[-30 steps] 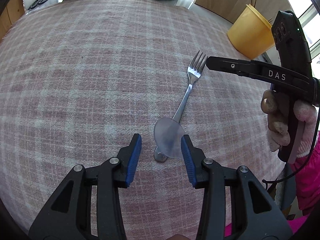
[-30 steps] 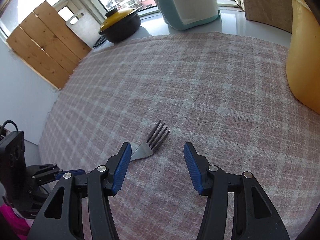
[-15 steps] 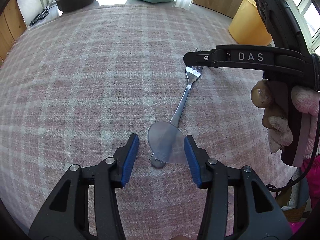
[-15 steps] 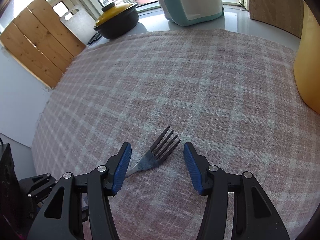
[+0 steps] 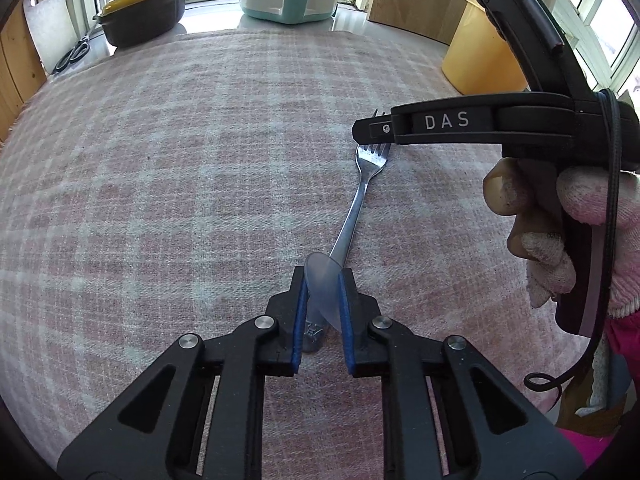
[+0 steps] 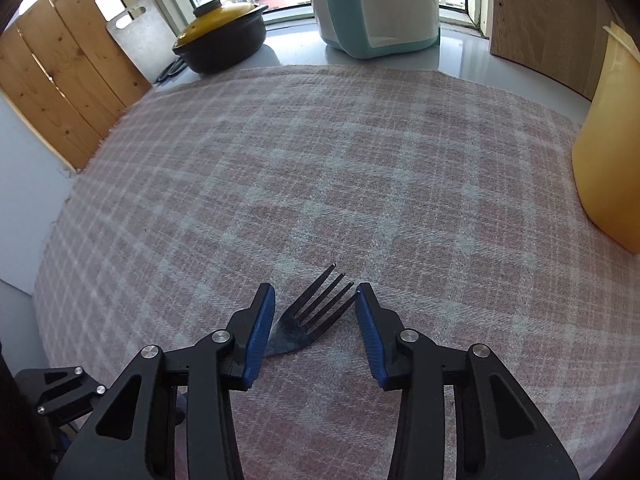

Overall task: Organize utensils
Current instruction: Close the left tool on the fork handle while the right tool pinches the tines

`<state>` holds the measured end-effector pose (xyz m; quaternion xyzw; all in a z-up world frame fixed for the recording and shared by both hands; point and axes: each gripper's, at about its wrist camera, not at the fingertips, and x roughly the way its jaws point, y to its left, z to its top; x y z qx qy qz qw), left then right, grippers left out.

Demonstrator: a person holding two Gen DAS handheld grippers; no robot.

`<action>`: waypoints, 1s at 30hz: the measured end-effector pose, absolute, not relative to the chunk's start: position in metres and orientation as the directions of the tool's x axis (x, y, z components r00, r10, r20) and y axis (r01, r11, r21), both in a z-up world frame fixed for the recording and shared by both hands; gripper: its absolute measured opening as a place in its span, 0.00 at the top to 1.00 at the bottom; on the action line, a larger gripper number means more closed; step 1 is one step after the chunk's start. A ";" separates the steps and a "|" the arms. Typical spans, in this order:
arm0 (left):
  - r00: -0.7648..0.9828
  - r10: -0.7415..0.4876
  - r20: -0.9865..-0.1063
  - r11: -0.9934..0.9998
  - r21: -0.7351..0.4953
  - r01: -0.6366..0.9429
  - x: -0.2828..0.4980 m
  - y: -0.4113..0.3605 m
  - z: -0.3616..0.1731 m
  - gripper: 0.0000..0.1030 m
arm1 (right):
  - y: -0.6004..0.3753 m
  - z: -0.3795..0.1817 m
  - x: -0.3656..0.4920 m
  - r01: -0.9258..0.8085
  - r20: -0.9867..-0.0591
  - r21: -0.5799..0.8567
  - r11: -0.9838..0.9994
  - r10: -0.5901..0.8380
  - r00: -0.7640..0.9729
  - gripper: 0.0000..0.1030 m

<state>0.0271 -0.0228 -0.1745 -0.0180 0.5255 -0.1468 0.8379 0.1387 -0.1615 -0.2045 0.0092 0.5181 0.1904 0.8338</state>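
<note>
A steel fork [image 5: 356, 208] lies on the pink checked cloth [image 5: 160, 200], tines pointing away. A translucent plastic spoon [image 5: 322, 288] lies across the fork's handle end. My left gripper [image 5: 323, 276] is closing, and its blue pads press on the spoon's bowl, which stands tilted between them. The fork's handle end shows just below, between the fingers. In the right wrist view the fork's head [image 6: 308, 316] lies between the fingers of my right gripper [image 6: 315, 287]. Its jaws are closing, with the pads close beside the tines and no clear squeeze. A gloved hand [image 5: 560, 220] holds the right gripper [image 5: 376, 128].
A yellow plastic container [image 6: 604, 152] stands at the cloth's right edge. At the back by the window are a dark pot with a yellow lid [image 6: 220, 36], a teal and white container [image 6: 380, 4] and scissors [image 5: 74, 54]. Wooden boards [image 6: 60, 80] lean at the left.
The left jaws have come together onto the spoon's bowl, tilting it up. The right gripper has moved over the fork's tines and its jaws have narrowed around the fork's head.
</note>
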 end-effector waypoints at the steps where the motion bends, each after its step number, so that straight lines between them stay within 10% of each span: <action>1: 0.402 -0.268 -0.875 0.956 -0.189 0.226 0.027 -0.024 -0.175 0.89 | -0.165 -0.205 0.139 -0.299 -0.861 0.222 0.928 0.331 0.387 0.76; 30: 0.410 -0.301 -0.861 0.948 -0.224 0.225 0.035 -0.021 -0.178 0.91 | -0.174 -0.216 0.154 -0.244 -0.794 0.466 0.851 0.524 0.310 0.93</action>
